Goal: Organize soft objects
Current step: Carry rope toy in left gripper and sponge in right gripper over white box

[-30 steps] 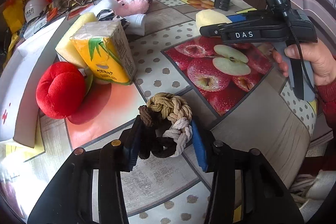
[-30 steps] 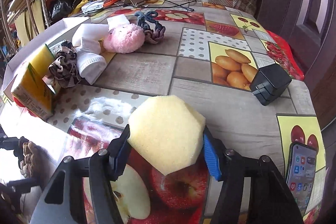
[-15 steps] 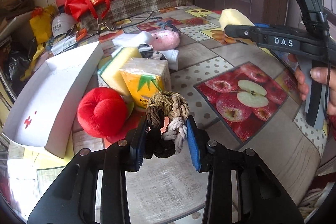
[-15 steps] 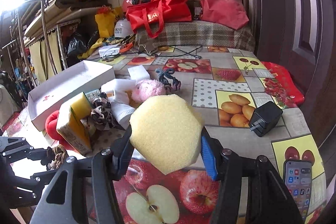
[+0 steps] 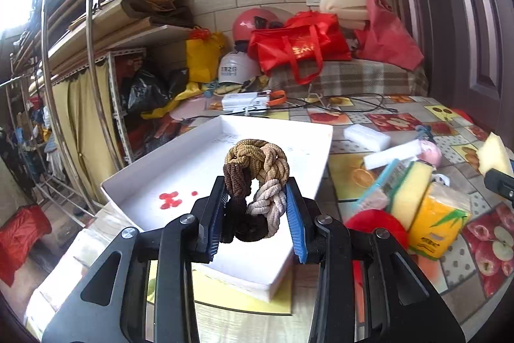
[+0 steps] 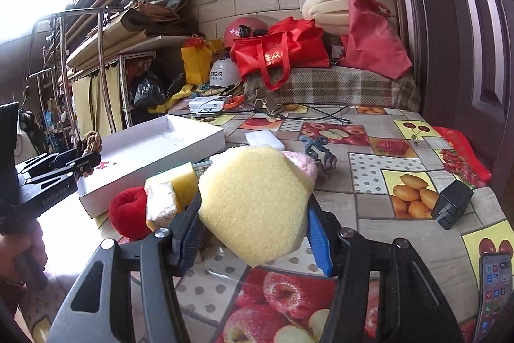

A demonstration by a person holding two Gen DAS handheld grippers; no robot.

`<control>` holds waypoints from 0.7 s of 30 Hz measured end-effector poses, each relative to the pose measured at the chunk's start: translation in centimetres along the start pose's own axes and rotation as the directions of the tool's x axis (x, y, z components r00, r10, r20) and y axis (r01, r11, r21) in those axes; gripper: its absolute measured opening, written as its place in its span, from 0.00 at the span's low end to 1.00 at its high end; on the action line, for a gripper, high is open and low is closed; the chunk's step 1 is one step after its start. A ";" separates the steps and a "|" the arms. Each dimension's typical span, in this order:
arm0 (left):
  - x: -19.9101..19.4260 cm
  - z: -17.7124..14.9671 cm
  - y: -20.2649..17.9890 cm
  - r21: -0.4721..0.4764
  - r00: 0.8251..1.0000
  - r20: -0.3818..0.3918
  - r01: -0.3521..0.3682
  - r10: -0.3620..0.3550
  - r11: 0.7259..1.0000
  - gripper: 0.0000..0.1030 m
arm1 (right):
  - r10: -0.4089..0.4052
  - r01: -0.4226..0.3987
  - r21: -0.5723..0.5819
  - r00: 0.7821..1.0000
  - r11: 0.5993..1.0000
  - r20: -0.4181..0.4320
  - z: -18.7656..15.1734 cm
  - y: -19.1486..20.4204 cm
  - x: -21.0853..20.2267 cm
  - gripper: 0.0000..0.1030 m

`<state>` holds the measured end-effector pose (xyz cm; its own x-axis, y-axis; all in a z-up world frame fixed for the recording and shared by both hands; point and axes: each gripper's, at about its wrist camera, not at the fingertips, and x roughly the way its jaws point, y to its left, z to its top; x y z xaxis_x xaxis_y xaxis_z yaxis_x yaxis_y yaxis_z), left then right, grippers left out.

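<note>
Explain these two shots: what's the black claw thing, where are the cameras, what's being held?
No robot: a person holds a handheld claw in each hand, each with a fisheye camera looking along its fingers. In the left view, the left claw is shut on a braided rope ring above a white tray. In the right view, the right claw grips a yellow sponge. On the fruit-print table lie a red plush, a tissue pack, a black charger and a phone.
</note>
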<state>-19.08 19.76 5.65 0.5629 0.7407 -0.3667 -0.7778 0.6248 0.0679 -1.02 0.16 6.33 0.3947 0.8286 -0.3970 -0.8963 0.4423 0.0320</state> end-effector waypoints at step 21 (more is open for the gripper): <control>6.7 0.5 11.5 -0.279 0.977 -0.120 -0.205 0.178 0.938 0.34 | 0.259 -0.267 -0.143 0.963 0.953 -0.074 3.0 17.4 10.9 0.56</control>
<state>-24.11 31.98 4.40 0.3780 0.8047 -0.4578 -0.9231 0.3653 -0.1201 -11.67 17.88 5.34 0.1333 0.8873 -0.4415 -0.9885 0.1513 0.0057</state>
